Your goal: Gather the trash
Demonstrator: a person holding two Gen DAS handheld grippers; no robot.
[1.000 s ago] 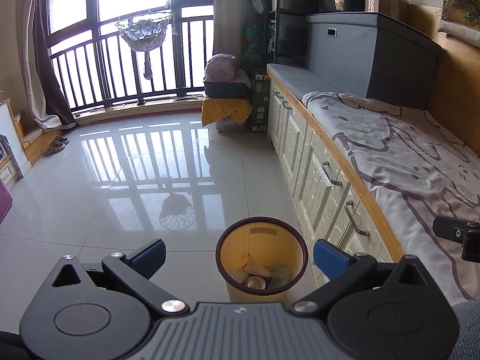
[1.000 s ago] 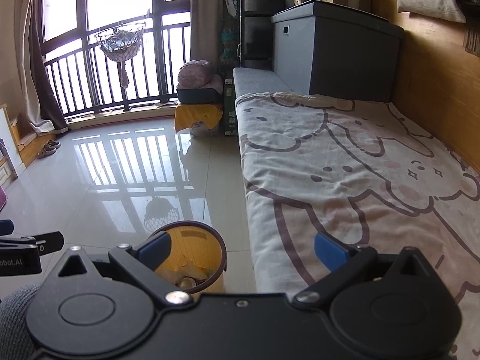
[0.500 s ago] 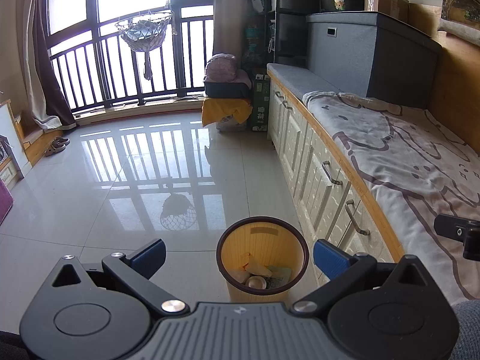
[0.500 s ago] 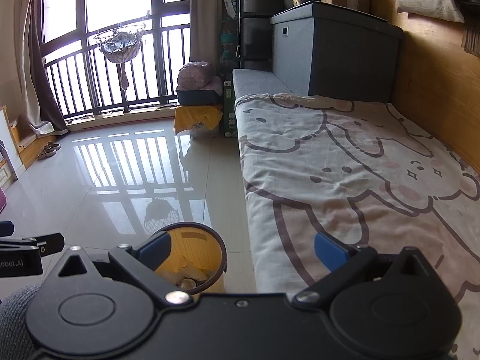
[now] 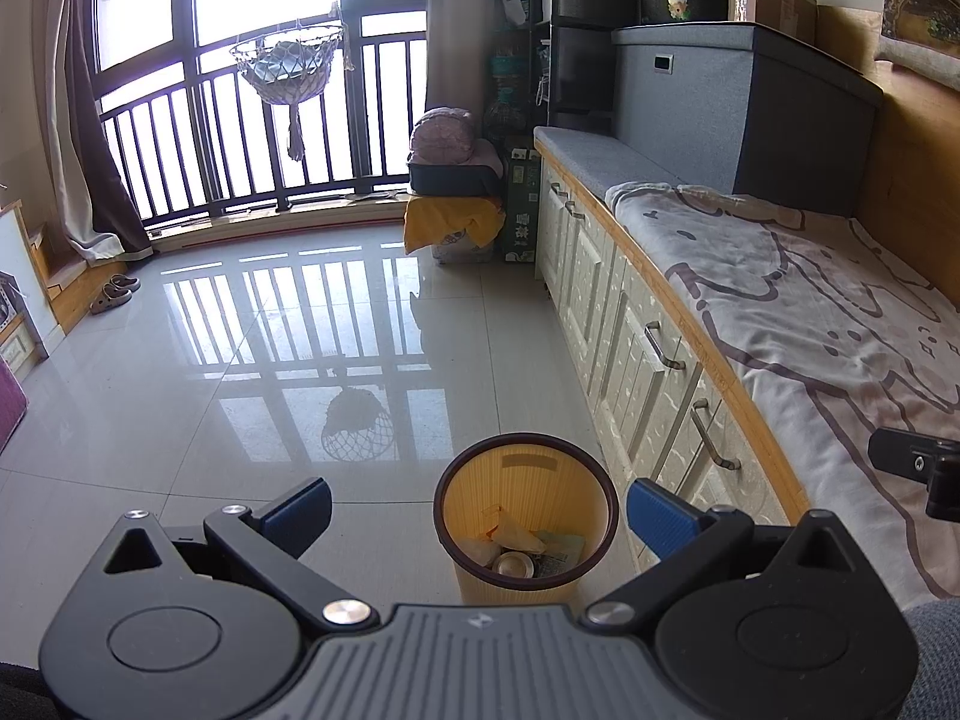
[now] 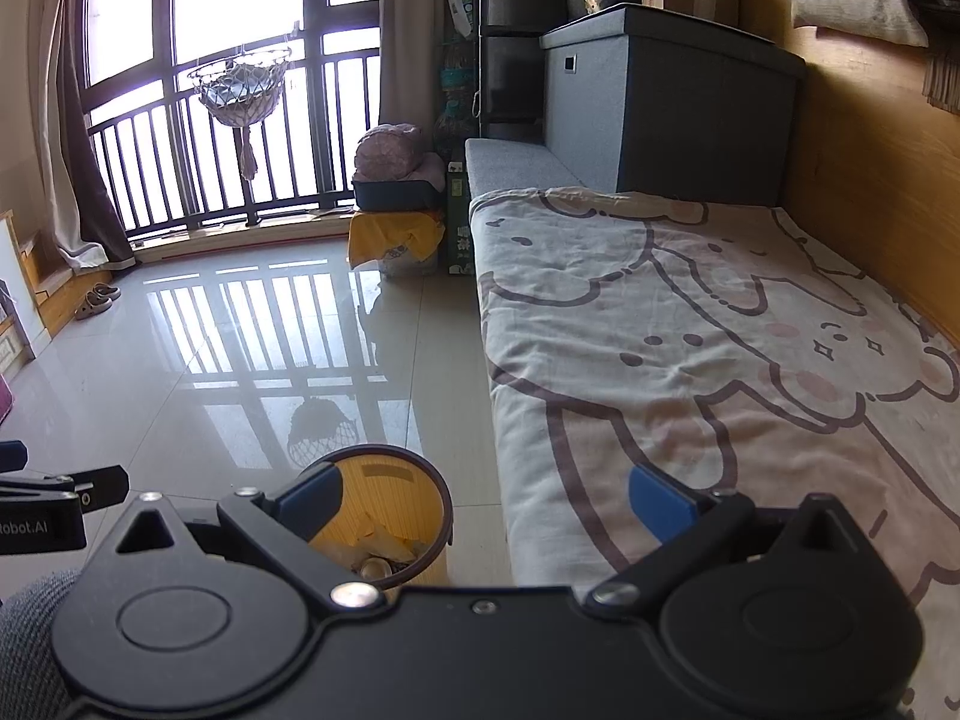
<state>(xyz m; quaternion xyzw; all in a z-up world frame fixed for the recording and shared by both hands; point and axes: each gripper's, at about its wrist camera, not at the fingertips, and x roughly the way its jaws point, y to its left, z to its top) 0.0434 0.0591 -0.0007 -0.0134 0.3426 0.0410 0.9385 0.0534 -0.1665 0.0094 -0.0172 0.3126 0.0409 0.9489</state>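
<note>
Just ahead of the left hand-held gripper [image 5: 477, 510], between its wide-spread, empty blue fingers, a yellow wastebasket [image 5: 525, 519] stands on the tiled floor [image 5: 240, 372], holding crumpled paper and a can [image 5: 513, 564]. The right hand-held gripper [image 6: 483, 507], equally wide and empty, hangs over the bed's edge, wastebasket behind its left finger.

bin [image 6: 384, 516]: the right gripper [image 6: 486, 501] is hiding its near side
trash [image 5: 519, 549]: looking too small to tell apart
bed [image 5: 840, 324]: running off the right edge
</note>
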